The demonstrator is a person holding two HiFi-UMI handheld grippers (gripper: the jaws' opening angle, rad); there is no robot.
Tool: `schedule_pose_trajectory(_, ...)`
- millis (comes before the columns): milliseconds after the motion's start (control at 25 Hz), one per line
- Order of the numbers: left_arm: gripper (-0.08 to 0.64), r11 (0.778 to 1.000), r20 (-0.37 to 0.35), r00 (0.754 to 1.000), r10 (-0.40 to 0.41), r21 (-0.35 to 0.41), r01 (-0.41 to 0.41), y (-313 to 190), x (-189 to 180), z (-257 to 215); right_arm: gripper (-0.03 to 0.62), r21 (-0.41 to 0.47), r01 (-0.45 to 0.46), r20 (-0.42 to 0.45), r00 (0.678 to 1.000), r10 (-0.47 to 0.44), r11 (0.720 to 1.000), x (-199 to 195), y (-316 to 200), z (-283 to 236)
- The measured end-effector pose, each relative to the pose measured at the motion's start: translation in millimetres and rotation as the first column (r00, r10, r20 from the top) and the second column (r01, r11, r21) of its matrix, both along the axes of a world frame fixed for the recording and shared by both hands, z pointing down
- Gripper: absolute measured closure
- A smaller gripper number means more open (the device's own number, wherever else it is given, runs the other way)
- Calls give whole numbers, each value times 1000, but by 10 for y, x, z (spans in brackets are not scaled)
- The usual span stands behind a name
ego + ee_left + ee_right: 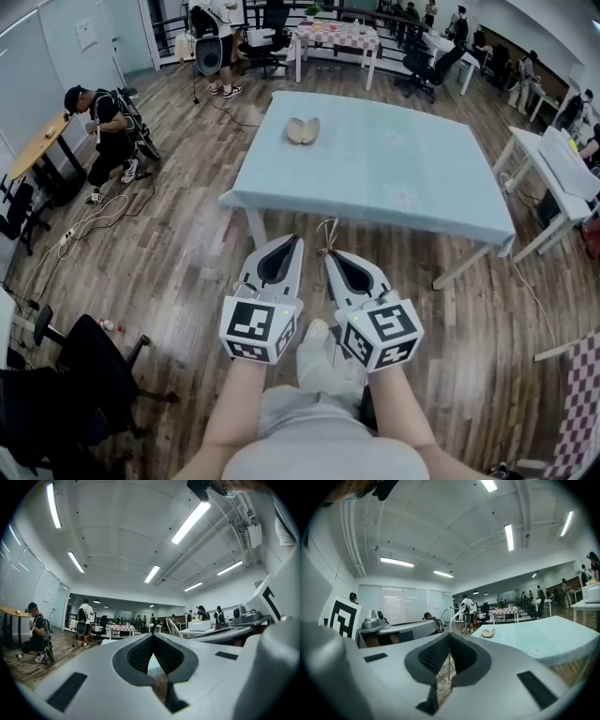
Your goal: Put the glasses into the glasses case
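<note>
The open beige glasses case (302, 130) lies on the far left part of the light blue table (394, 187); in the right gripper view the glasses case (488, 633) shows ahead on the table (548, 639). My right gripper (330, 253) is shut on the thin wire glasses (325, 234), whose frame sticks up from the jaws of the right gripper (449, 634) as glasses (454, 613). My left gripper (293, 240) hangs beside it, shut, with nothing seen between its tips. In the left gripper view the left gripper (153, 635) has the glasses (172, 627) just to its right. Both grippers hover over the wooden floor short of the table's near edge.
A person (103, 127) crouches at the left by a desk. A black office chair (80, 370) stands at the lower left. A white table (553, 173) is at the right. Cables (89, 225) trail on the floor. More tables and people are at the back.
</note>
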State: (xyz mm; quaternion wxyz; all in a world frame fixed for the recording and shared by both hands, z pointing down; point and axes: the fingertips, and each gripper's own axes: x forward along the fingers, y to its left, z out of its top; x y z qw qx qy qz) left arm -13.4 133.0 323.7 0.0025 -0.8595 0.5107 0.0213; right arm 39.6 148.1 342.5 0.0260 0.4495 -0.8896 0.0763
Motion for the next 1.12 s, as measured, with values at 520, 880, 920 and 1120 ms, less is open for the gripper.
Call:
schedule_pose_trajectory(520, 551, 999, -9, 999, -34, -13, 34, -646, -70, 31, 581, -13, 30, 15, 999, -30, 999, -41, -641, 41)
schedule_pose_trajectory(880, 551, 999, -12, 999, -51, -21, 51, -1165, -144, 55, 580, -19, 46, 9, 999, -46, 999, -111, -1178, 54)
schedule_pose_trajectory(920, 551, 998, -11, 999, -52, -22, 52, -1223, -149, 67, 580, -18, 49, 9, 999, -49, 999, -120, -1236, 61)
schedule_pose_trajectory(1120, 551, 998, -4, 999, -49, -30, 49, -1514, -133, 75, 580, -30, 49, 21, 999, -48, 998, -107, -1535, 58)
